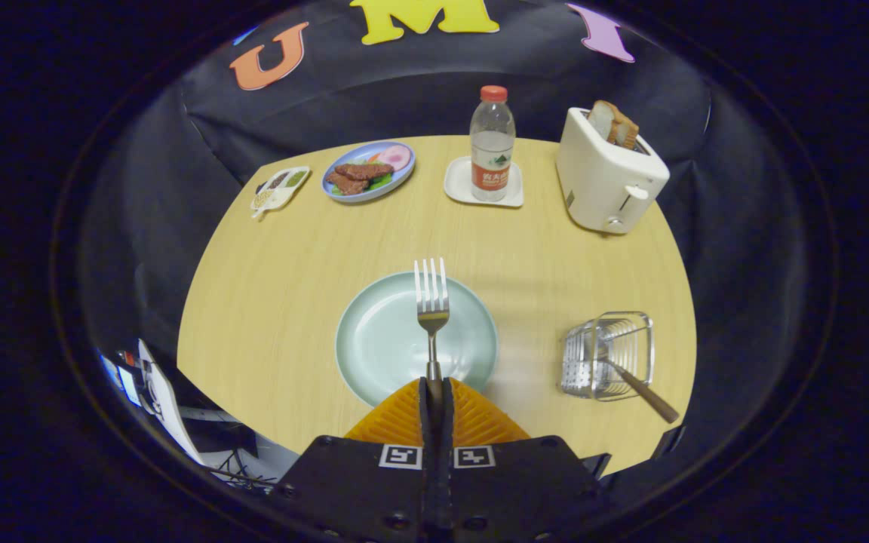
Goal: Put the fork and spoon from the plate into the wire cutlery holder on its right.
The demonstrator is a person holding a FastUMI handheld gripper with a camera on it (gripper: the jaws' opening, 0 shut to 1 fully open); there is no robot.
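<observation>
Gripper (434, 392) is clenching the fork (431, 302) — both orange fingers (397, 418) are pressing together on the lower handle, no gap showing between them. Fork is sticking straight out ahead of the fingers, tines pointing away, and it is hanging over the pale green plate (374, 347). Whether the tines are touching the plate or floating above it is hard to tell from this angle.

Plate is sitting on the wooden table (276, 286), just ahead of the fingers. Wire cutlery holder (612, 354) is standing on the table to the right of the plate, apart from it. A utensil with a brown handle (646, 396) is already leaning inside the holder, handle poking out toward the near right — probably the spoon, though its head is hidden by the wire.

Farther back: a white toaster (604, 177) with bread slices (614, 124) sticking up from it, at the far right. A water bottle (492, 147) is standing on a small white square tray (465, 188) beyond the plate. A blue plate of food (366, 172) and a small divided dish (280, 188) are sitting at the far left.
</observation>
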